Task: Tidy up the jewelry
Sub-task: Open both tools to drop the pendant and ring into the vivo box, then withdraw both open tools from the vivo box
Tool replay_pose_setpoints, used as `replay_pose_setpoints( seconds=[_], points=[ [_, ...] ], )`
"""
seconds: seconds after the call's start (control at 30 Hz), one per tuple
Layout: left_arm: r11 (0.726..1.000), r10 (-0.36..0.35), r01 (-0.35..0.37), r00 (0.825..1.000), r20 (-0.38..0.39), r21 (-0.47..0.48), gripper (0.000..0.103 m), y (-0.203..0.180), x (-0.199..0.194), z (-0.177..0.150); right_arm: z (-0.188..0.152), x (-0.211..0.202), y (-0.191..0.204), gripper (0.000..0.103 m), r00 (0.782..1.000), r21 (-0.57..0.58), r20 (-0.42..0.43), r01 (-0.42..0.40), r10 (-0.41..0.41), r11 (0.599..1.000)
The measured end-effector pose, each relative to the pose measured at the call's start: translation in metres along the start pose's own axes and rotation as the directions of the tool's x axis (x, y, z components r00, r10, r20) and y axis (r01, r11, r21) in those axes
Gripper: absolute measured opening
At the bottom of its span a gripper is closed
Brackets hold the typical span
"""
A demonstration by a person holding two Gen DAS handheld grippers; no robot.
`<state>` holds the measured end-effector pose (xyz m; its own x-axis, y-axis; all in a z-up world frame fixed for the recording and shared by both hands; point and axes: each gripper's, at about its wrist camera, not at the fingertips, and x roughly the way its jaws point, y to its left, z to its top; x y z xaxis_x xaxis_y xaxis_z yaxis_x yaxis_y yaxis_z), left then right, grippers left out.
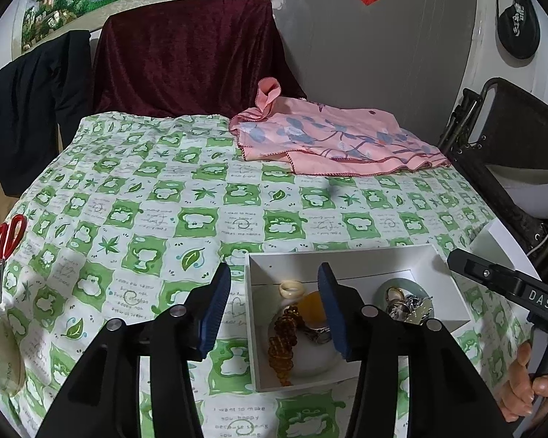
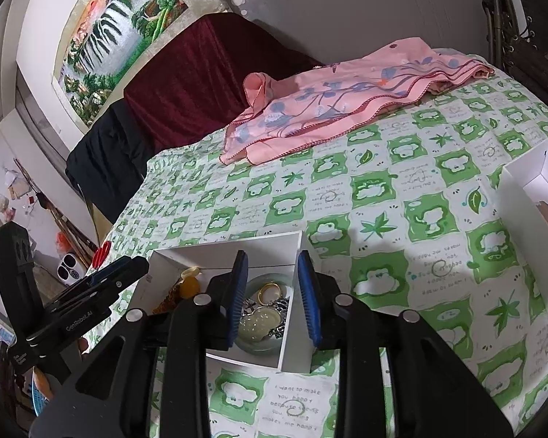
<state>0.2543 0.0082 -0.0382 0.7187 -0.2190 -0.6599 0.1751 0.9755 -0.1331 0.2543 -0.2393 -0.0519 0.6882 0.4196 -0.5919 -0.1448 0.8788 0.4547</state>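
Presently the white box (image 1: 358,255) of jewelry (image 2: 261,319) lies directly below both claws. The left gripper (image 1: 274,314) gapes empty, straddling its left wall; the right gripper (image 2: 274,297), nearer the pieces, stands open and empty.

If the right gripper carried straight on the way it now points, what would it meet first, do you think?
Probably the jewelry pile in the green dish inside the white box. The right gripper has open fingers framing it; the pale pendant looks nearest, though depth is unclear.

Right tool (image 2: 273,297) open over white box (image 2: 296,350), jewelry (image 2: 263,314) inside
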Motion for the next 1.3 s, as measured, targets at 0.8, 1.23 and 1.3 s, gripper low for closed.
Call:
replay_pose_setpoints(
  seconds=[0.8,1.23,1.3],
  points=[
    [0.988,0.152,-0.155,0.986,0.074,0.029,0.076,-0.001,-0.017,-0.007,-0.012,-0.016,0.009,0.039,0.996,-0.044,0.054,0.074,-0.071,0.996],
    [0.972,0.213,-0.224,0.967,0.141,0.068,0.090,-0.018,-0.036,-0.013,-0.020,-0.028,0.018,0.047,0.992,-0.063,0.091,0.098,-0.092,0.993],
    [0.971,0.220,-0.231,0.965,0.142,0.064,0.092,-0.018,-0.037,-0.014,-0.021,-0.031,0.019,0.047,0.990,-0.065,0.100,0.105,-0.098,0.992]
  ],
)
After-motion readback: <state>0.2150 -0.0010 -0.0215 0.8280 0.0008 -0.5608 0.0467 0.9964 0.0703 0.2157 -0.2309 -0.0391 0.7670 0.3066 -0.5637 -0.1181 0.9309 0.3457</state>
